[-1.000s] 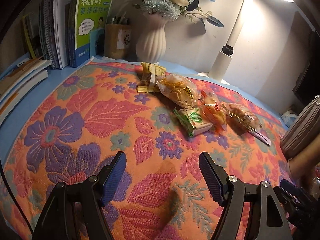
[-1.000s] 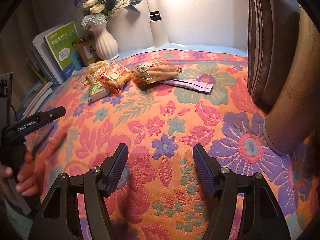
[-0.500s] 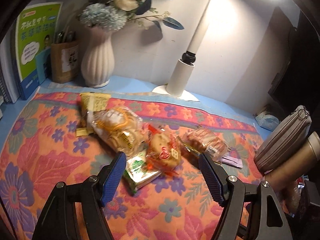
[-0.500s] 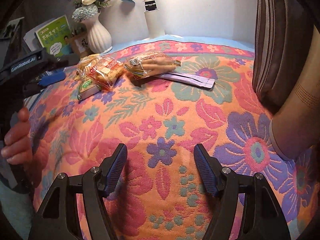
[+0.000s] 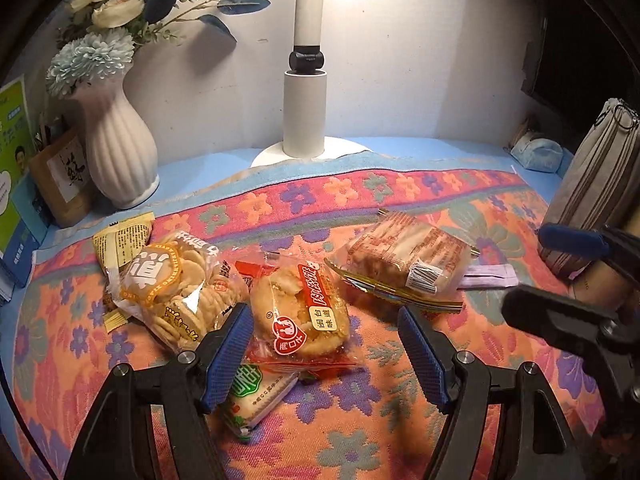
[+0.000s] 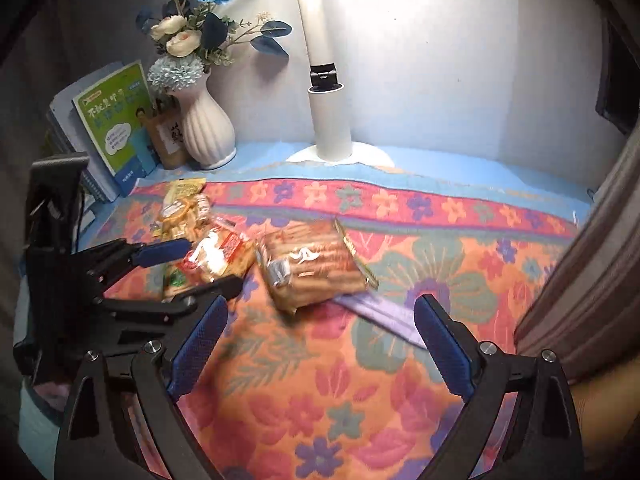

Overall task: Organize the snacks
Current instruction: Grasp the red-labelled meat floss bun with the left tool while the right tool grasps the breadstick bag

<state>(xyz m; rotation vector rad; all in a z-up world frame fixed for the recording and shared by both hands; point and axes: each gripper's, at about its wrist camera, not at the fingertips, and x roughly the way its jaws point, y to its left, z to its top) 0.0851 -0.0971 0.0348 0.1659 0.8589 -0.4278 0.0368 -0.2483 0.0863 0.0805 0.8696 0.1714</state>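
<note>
Floral cloth (image 5: 400,208) covers the desk under a white lamp (image 5: 306,120). Left wrist view: the left gripper (image 5: 326,354) hovers half-spread and empty above a red-wrapped pastry (image 5: 300,312) at lower centre, round crackers (image 5: 176,284) left of it, a biscuit pack (image 5: 408,262) right. Right wrist view: the right gripper (image 6: 320,354) is opening wide, empty, below the biscuit pack (image 6: 312,266) at centre.
</note>
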